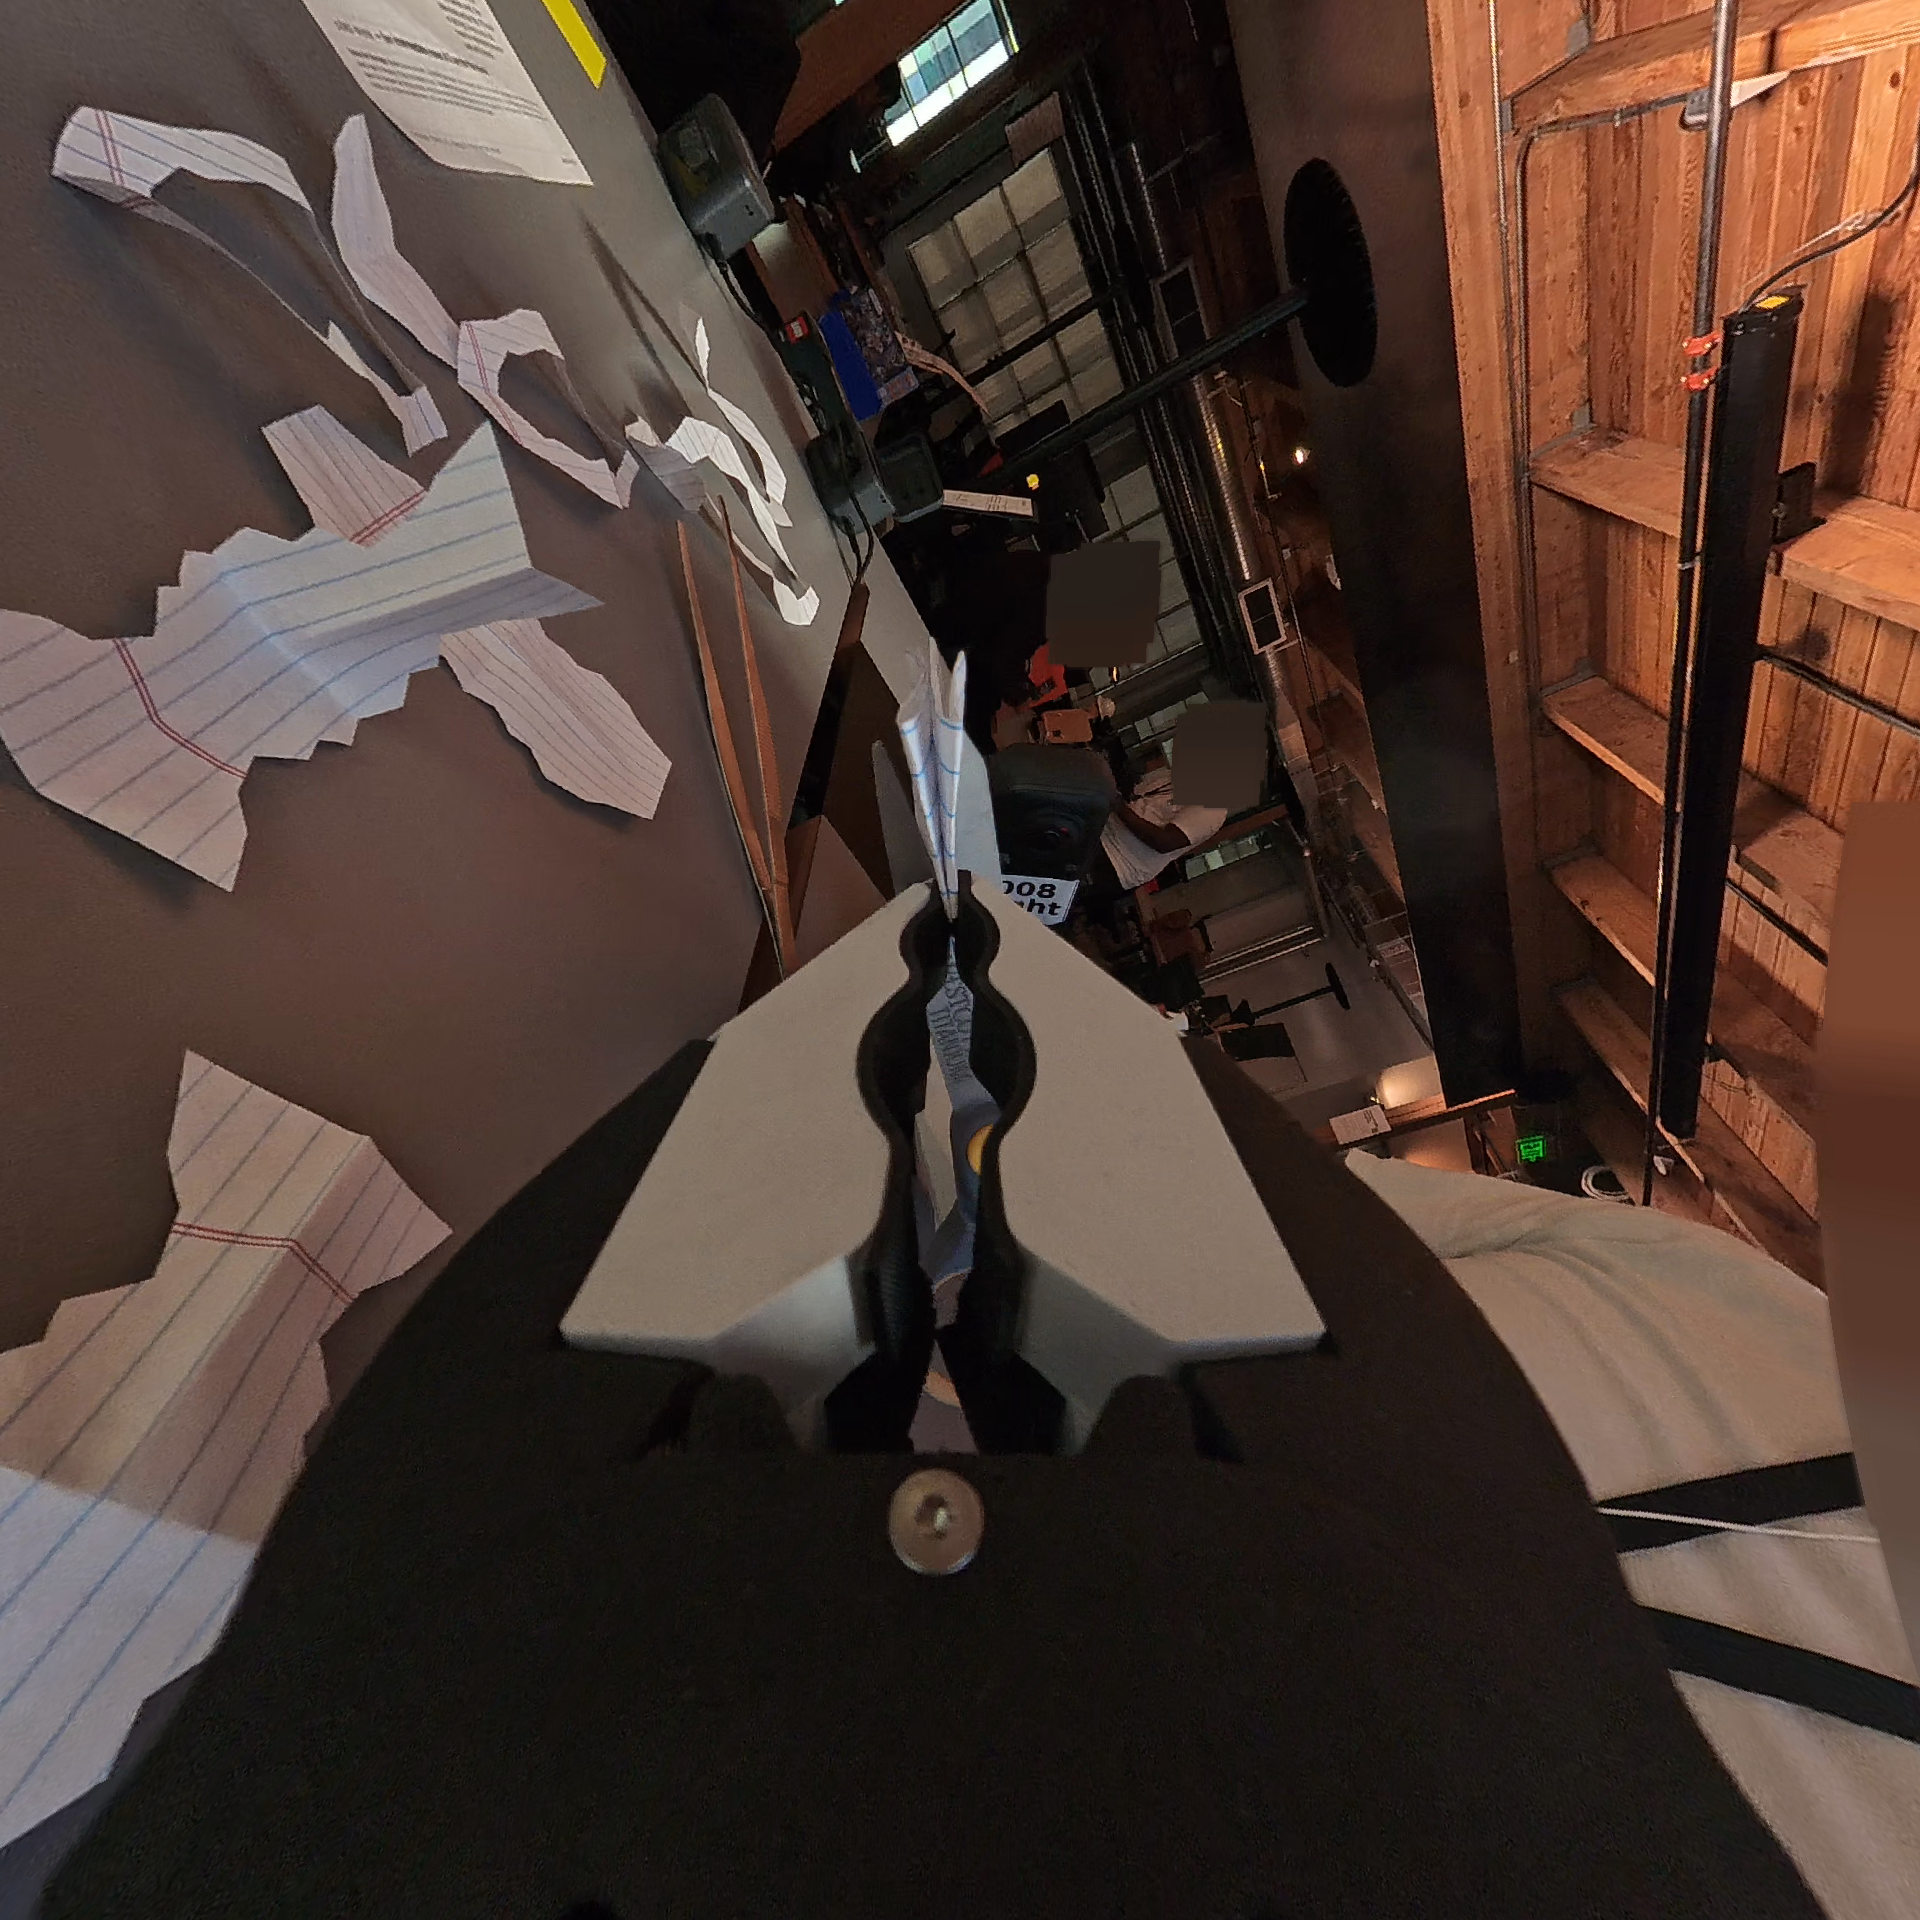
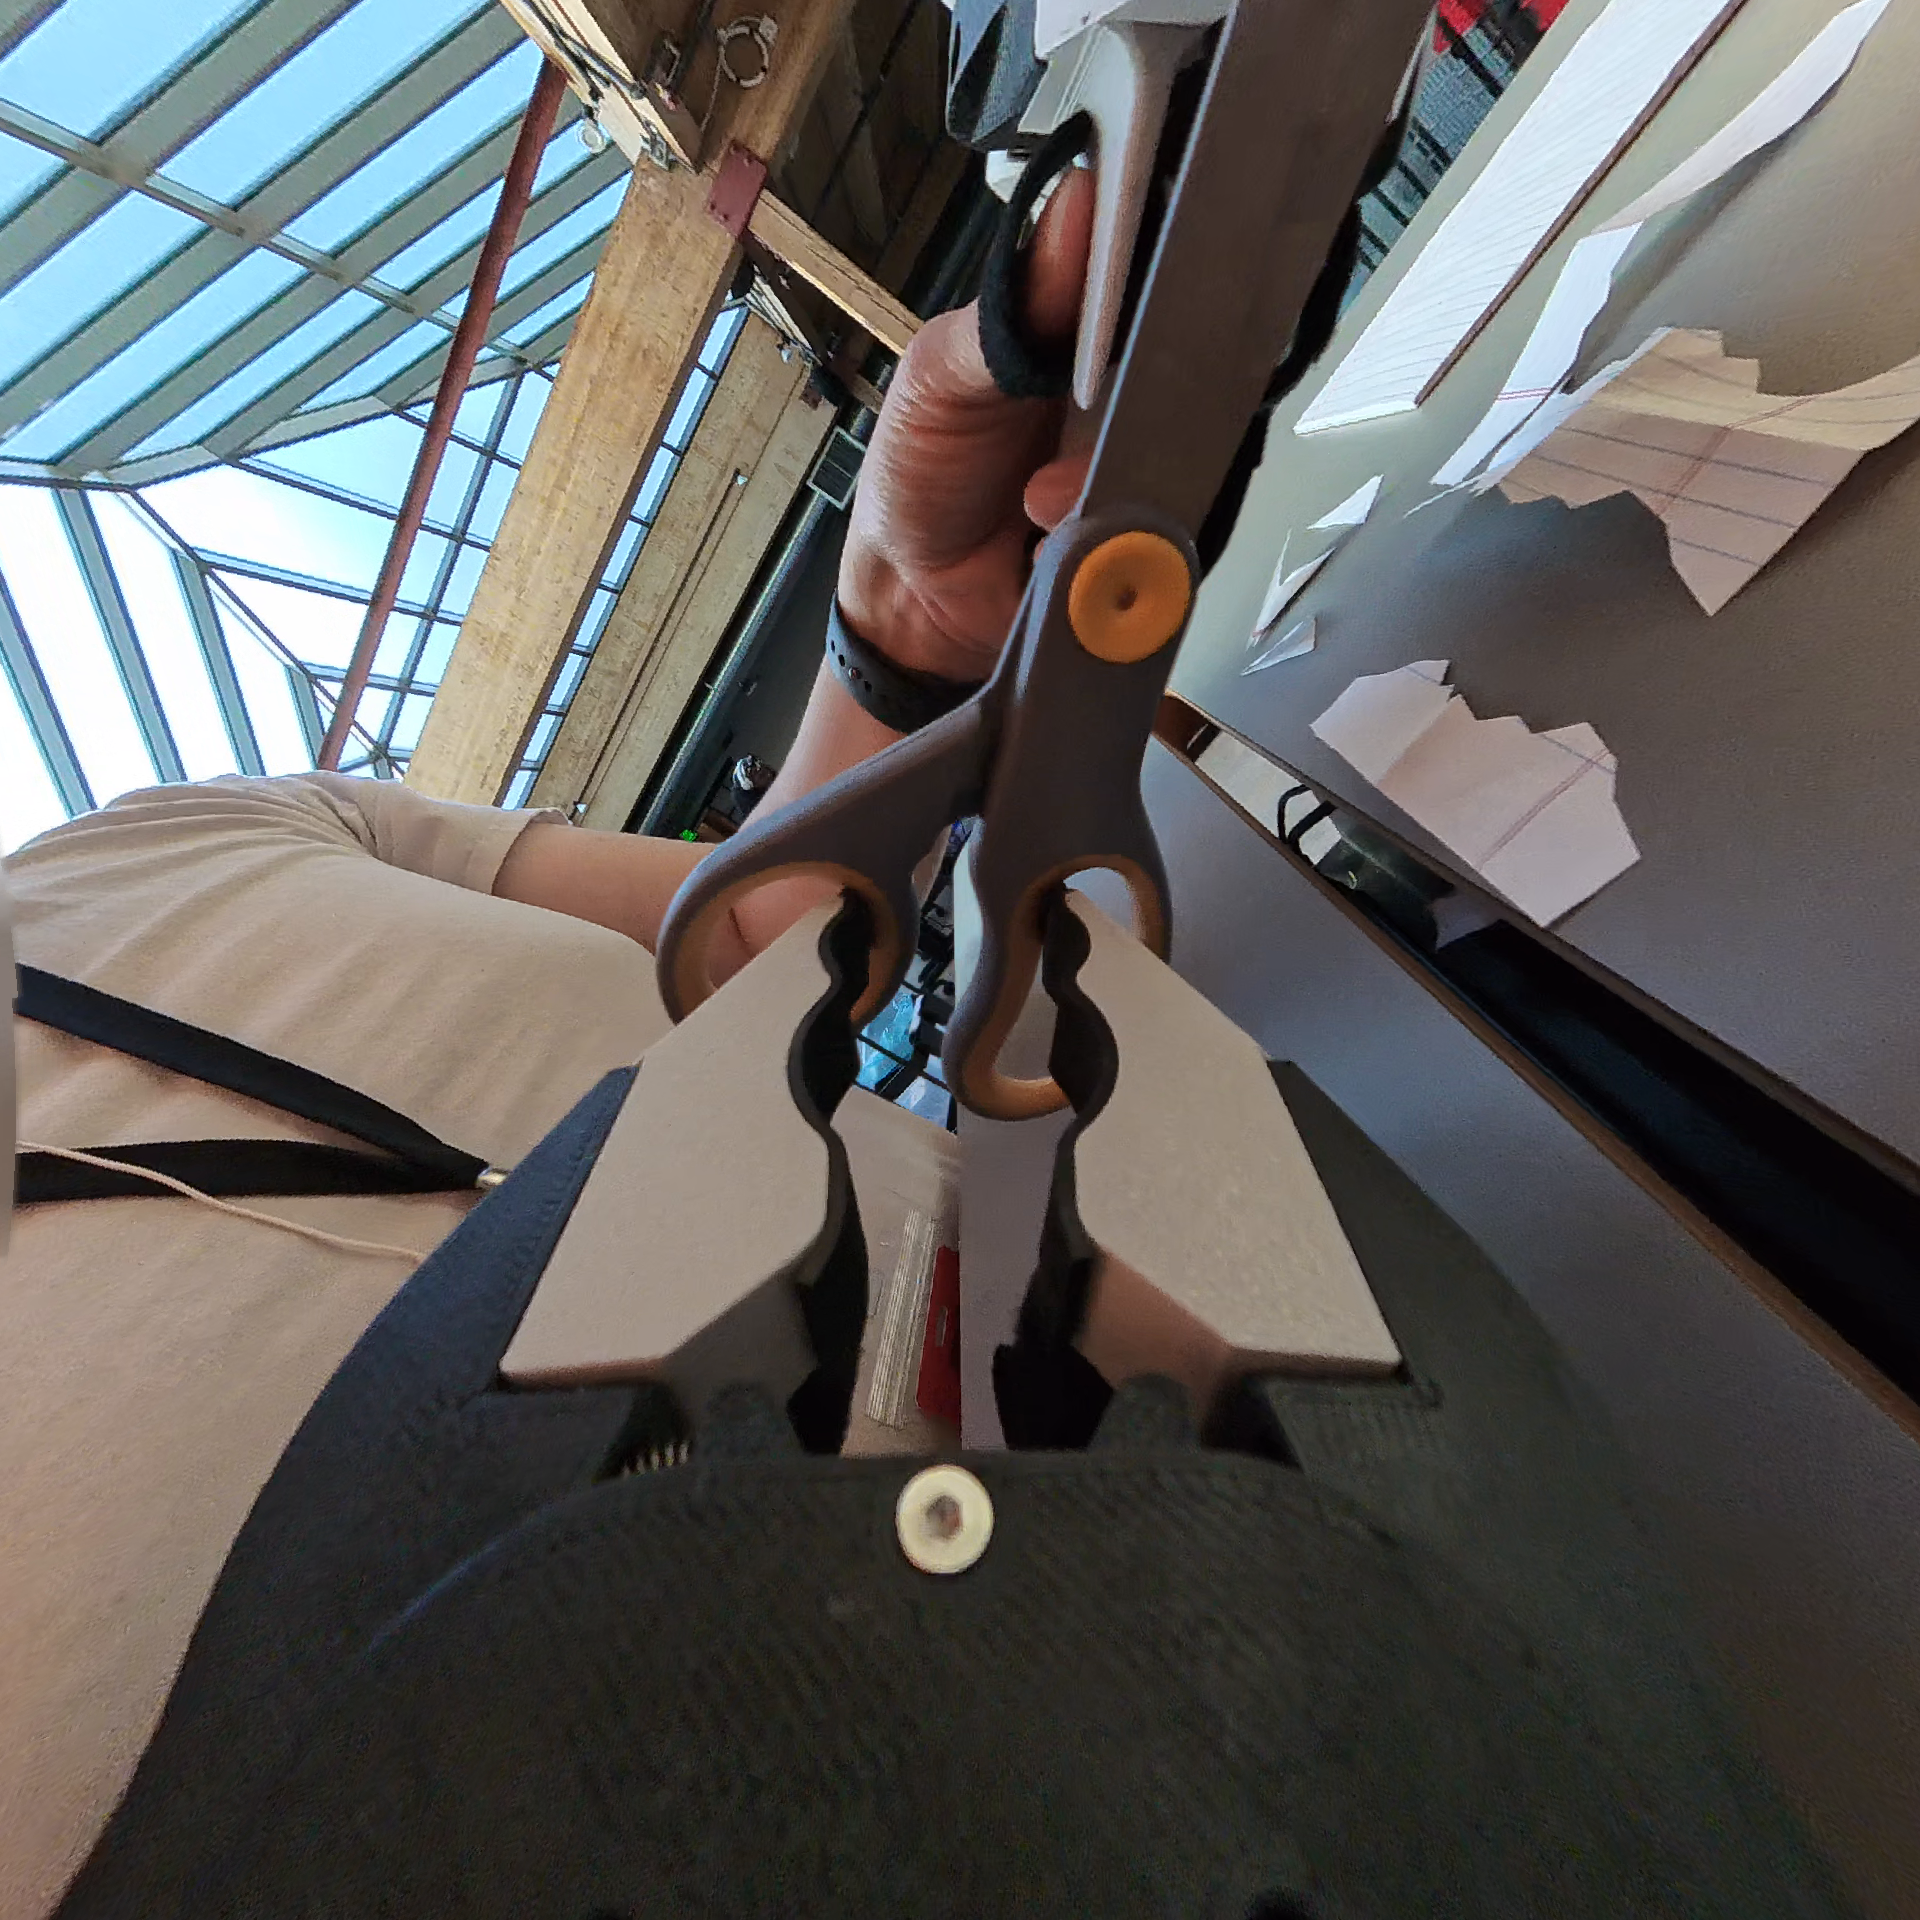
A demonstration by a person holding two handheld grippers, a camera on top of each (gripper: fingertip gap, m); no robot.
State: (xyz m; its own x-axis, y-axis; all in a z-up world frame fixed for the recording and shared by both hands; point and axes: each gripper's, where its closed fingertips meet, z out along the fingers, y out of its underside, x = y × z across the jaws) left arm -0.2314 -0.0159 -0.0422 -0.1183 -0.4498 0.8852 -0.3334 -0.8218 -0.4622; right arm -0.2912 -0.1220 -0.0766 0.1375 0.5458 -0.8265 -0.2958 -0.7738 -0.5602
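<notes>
While my left gripper (image 1: 951,914) pinches folded lined paper (image 1: 940,769) beside the scissors (image 2: 1039,790), my right gripper (image 2: 951,935), fingers spread, seems hooked inside their handle loops.

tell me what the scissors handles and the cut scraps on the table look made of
Scissors handles: likely matte grey plastic with softer orange lining in the loops, judging by the moulded look.
Cut scraps: thin lined notebook paper, with printed rules, creases and jagged cut edges.
</notes>
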